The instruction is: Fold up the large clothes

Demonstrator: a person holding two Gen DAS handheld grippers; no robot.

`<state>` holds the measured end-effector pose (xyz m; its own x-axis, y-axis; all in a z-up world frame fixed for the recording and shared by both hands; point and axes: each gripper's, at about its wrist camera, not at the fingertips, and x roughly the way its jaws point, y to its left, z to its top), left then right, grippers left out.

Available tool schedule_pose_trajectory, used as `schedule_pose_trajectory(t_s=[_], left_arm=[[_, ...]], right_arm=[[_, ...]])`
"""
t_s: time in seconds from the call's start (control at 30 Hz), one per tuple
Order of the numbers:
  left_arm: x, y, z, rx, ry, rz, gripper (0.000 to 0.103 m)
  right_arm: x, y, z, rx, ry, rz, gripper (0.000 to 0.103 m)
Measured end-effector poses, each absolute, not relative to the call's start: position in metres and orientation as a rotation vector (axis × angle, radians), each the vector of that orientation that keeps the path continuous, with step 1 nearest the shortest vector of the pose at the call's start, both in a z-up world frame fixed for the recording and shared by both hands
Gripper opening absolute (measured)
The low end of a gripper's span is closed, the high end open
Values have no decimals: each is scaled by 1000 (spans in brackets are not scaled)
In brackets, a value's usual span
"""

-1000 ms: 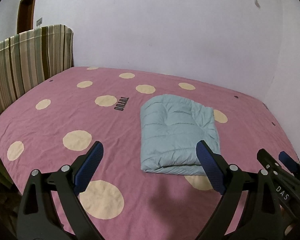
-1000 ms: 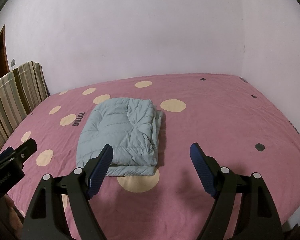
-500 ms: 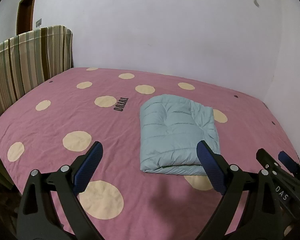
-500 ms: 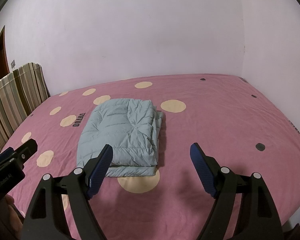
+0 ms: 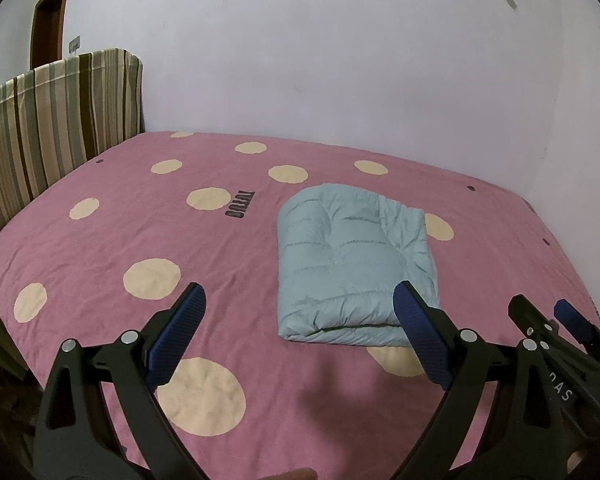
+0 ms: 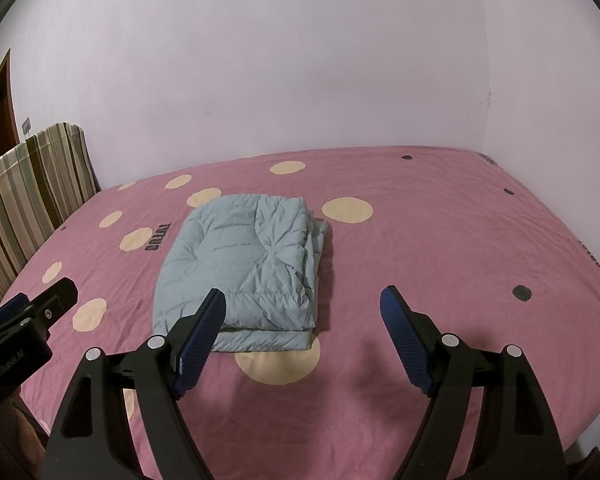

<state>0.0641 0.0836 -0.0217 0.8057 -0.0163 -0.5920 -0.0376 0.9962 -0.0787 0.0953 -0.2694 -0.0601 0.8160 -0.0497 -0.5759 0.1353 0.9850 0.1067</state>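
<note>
Left wrist view shows the folded pale-blue puffer jacket [image 5: 354,268] lying mid-bedsheet [image 5: 100,248], long axis running away from both grippers, ahead-right of the released, empty left gripper [image 5: 300,320] and ahead-left of the equally spread right gripper [image 6: 304,316], neither touching it.

- Left wrist view looks forward from the bed's [image 5: 100,240] near edge, slightly left of the folded jacket [image 5: 352,264].
- Right wrist view sits further right; both share the bed, jacket and wall [image 6: 300,60].

Pink dotted bed [image 5: 100,240], striped headboard [image 5: 40,120], plain white walls [image 6: 300,60]
</note>
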Motion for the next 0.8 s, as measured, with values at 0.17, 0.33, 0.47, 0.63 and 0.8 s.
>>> schedule_pose_trajectory(t_s=[0.17,0.33,0.47,0.63,0.8], left_arm=[[63,84,-20,-88,629,3,95],[61,85,-20,-90,624,5,95],[61,85,-20,-84,619,3,95],[62,85,-19,-76,613,5,95],[63,85,-20,-76,601,2,101]], right_arm=[[95,-267,-60,143,607,-100,78],[95,-266,-61,142,607,-100,78],[95,-266,-61,141,607,-100,78],[95,-265,-60,140,607,-101,78],[95,-264,-60,141,608,-103,78]])
